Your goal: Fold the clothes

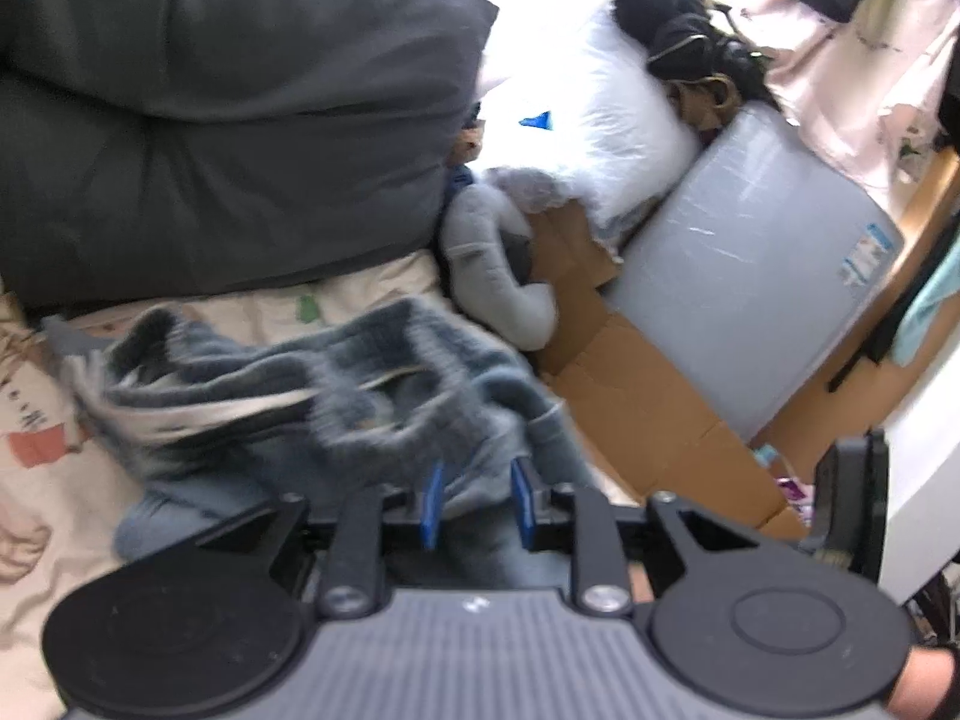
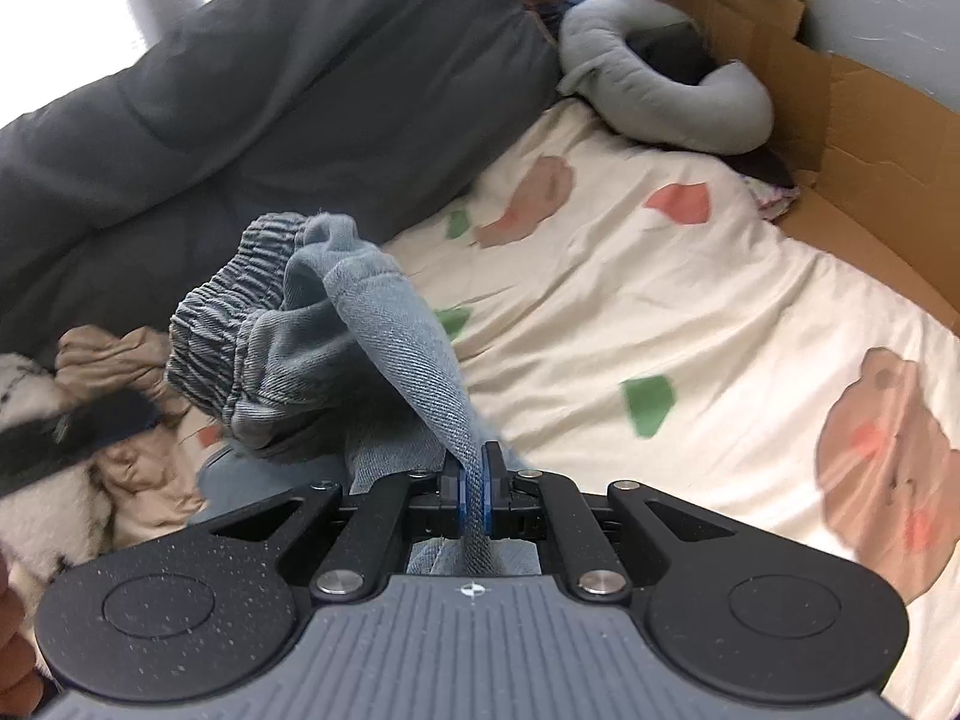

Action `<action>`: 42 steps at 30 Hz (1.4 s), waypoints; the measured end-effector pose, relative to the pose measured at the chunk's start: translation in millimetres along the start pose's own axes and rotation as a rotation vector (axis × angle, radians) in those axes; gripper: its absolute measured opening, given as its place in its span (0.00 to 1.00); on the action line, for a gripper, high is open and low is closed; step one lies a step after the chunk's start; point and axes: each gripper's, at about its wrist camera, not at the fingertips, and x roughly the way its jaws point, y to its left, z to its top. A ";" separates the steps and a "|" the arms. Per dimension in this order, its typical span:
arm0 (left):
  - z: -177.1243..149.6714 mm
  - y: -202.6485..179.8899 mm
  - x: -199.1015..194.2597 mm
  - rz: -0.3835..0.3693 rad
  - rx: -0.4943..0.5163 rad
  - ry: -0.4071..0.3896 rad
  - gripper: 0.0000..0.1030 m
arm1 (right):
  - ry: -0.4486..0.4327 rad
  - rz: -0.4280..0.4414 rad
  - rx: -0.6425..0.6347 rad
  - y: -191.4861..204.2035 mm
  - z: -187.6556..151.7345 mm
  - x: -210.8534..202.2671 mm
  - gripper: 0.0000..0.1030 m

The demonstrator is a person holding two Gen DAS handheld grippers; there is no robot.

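Presently, right gripper [image 2: 473,495] clamps denim garment [image 2: 336,354], which trails to ten o'clock; left gripper [image 1: 477,501], jaws parted, straddles its fabric loosely.

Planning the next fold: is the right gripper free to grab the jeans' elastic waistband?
Probably not yet: the right gripper is shut on a fold of the jeans; the waistband is bunched beyond it, unobstructed.

1. The right gripper [image 2: 474,489] pinches a fold of the blue jeans [image 2: 336,354] tight between its fingers [image 2: 493,480].
2. The jeans bunch up above the bed sheet [image 2: 690,300], which has bears on it.
3. A dark grey blanket [image 2: 270,90] lies behind.
4. A grey curved pillow [image 2: 672,90] sits near a cardboard box [image 2: 852,138].
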 end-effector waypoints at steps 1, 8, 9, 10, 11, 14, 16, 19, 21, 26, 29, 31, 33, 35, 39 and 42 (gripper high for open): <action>-1.8 5.0 -0.6 0.018 -0.007 0.004 0.25 | 0.003 -0.006 0.006 -5.5 4.0 3.2 0.03; -14.1 42.4 -5.0 0.183 -0.023 0.023 0.29 | 0.039 -0.041 -0.018 -32.1 26.8 33.0 0.03; -15.4 47.9 -5.9 0.209 -0.028 0.026 0.30 | 0.043 -0.044 -0.016 -35.9 30.8 37.5 0.03; -16.8 53.4 -6.9 0.234 -0.033 0.028 0.30 | 0.046 -0.047 -0.015 -40.0 35.2 42.4 0.03; -18.5 58.5 -7.9 0.253 -0.039 0.030 0.31 | 0.050 -0.051 -0.016 -43.6 39.7 47.6 0.03; -24.2 70.8 -9.9 0.299 -0.049 0.039 0.35 | 0.069 -0.066 -0.028 -53.9 51.9 64.8 0.03; -28.5 77.4 -11.6 0.319 -0.054 0.047 0.36 | 0.091 -0.089 -0.037 -59.2 57.7 77.8 0.03; -34.6 83.5 -10.1 0.336 -0.064 0.061 0.39 | 0.102 -0.132 -0.053 -64.3 64.3 90.4 0.08; -37.5 85.3 -9.6 0.344 -0.063 0.066 0.41 | 0.087 -0.159 -0.055 -68.0 68.5 90.9 0.14; -39.3 81.1 -3.8 0.361 -0.039 0.075 0.49 | 0.050 -0.178 -0.023 -76.4 75.7 77.0 0.35; -41.7 80.8 -1.1 0.372 -0.031 0.080 0.51 | 0.047 -0.157 -0.007 -73.2 72.6 67.0 0.41; -43.6 80.5 0.0 0.379 -0.026 0.080 0.53 | 0.052 -0.139 0.010 -68.2 66.0 61.8 0.44; -45.3 80.3 0.0 0.382 -0.021 0.078 0.54 | 0.066 -0.124 0.037 -61.5 56.3 58.4 0.47; -46.6 80.8 -0.1 0.383 -0.020 0.077 0.55 | 0.078 -0.108 0.062 -53.9 44.8 55.1 0.49; -50.0 82.2 -0.3 0.389 -0.026 0.079 0.55 | 0.091 -0.104 0.118 -36.9 18.4 51.6 0.56; -52.0 82.7 -0.8 0.392 -0.026 0.078 0.55 | 0.107 -0.104 0.181 -22.6 -2.0 51.7 0.56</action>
